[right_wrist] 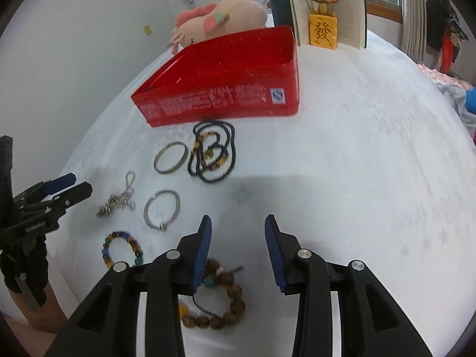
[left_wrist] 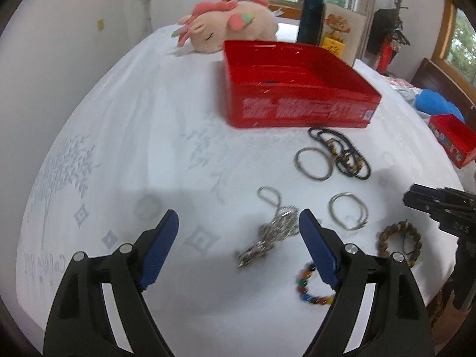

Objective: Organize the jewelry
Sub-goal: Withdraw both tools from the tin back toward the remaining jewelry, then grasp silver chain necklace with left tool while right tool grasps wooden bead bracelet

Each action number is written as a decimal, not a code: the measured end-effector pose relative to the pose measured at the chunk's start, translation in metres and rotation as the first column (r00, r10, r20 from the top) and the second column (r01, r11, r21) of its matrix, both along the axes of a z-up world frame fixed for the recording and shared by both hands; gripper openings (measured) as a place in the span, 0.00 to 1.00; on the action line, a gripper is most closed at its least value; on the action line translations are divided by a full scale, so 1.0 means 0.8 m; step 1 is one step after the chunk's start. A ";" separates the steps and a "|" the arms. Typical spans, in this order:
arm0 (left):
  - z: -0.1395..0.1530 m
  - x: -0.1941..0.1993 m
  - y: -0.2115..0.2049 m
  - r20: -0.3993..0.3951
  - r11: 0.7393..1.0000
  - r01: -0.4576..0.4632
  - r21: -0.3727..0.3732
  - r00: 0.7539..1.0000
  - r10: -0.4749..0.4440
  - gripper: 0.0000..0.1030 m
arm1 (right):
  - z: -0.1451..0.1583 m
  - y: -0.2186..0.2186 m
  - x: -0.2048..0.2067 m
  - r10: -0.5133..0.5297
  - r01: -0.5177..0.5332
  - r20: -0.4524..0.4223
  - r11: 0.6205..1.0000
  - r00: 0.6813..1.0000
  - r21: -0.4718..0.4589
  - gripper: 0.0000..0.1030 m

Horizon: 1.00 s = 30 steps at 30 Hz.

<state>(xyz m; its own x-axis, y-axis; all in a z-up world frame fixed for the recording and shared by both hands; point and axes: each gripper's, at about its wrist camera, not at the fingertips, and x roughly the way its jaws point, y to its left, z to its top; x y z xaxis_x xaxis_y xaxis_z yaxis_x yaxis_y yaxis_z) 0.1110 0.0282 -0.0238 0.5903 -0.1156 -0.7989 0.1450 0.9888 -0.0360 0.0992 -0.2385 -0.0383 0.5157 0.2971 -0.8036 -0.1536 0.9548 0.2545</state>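
Step judged: first pick, nothing held yet. Left gripper [left_wrist: 238,250] spread wide, poised over silver chain [left_wrist: 267,235] lying on table [left_wrist: 148,136]. Right gripper [right_wrist: 238,250] also spread wide, empty; wooden bead bracelet [right_wrist: 220,300] seen at its 7 o'clock. Red tin [left_wrist: 297,86] at 12 o'clock, apparently empty. Next move judged: left gripper lowered, closed on bunched chain, carried to tin.

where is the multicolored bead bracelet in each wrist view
Left wrist: multicolored bead bracelet lies low and right of centre, partly behind the left gripper's right finger.
Right wrist: the bracelet lies lower left, left of the right gripper's fingers.
Shared landmark: the red tin at the far side of the jewelry.
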 end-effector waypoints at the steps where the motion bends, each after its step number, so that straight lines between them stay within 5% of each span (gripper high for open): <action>1: -0.004 -0.001 0.004 -0.008 1.000 -0.007 -0.001 1.000 0.007 0.80 | -0.002 0.000 -0.002 -0.001 0.001 -0.003 1.000 1.000 0.001 0.36; 25: -0.044 0.011 -0.037 -0.090 0.993 0.120 -0.003 0.989 -0.119 0.82 | -0.011 -0.015 -0.028 -0.016 0.016 -0.023 1.000 1.000 0.027 0.37; 30: -0.055 0.014 -0.046 -0.109 0.991 0.134 0.008 0.985 -0.132 0.73 | -0.011 -0.015 -0.028 -0.014 0.014 -0.025 1.000 1.000 0.027 0.37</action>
